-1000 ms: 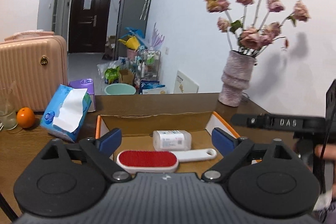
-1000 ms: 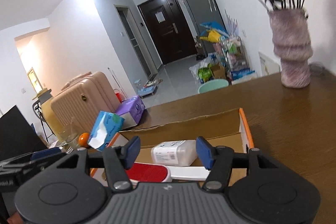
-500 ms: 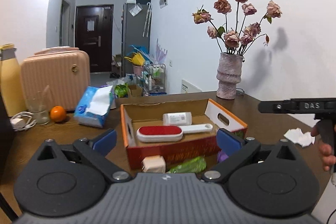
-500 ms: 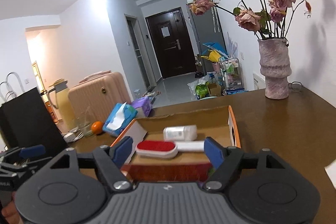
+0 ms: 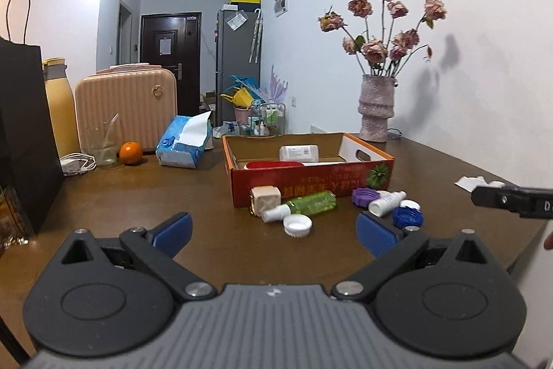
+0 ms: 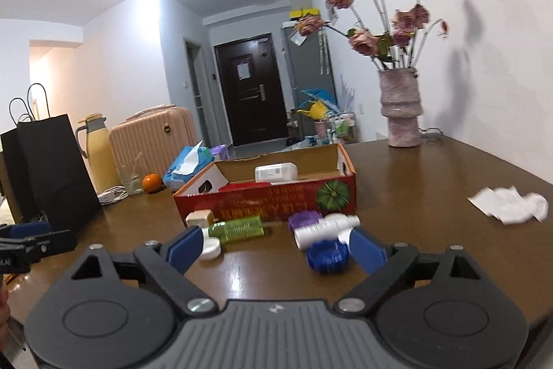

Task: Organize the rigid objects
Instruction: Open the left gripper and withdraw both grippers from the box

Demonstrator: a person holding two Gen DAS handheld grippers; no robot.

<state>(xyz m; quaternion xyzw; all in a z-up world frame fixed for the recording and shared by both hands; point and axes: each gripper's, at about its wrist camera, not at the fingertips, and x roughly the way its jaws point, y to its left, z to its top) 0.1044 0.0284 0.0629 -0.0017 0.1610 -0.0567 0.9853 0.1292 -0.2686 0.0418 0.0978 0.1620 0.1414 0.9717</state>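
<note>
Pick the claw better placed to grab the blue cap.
Right. The right claw is open and the blue cap lies between its fingers; the left claw frames the white cap instead.

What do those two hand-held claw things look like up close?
Both look alike. The left gripper and right gripper each have a ribbed grey body with a small white logo, two black round-ended arms joined by silver pins, and blue ribbed fingertip pads. White lettering marks the right one's black side, seen from the left camera. No cables show.
</note>
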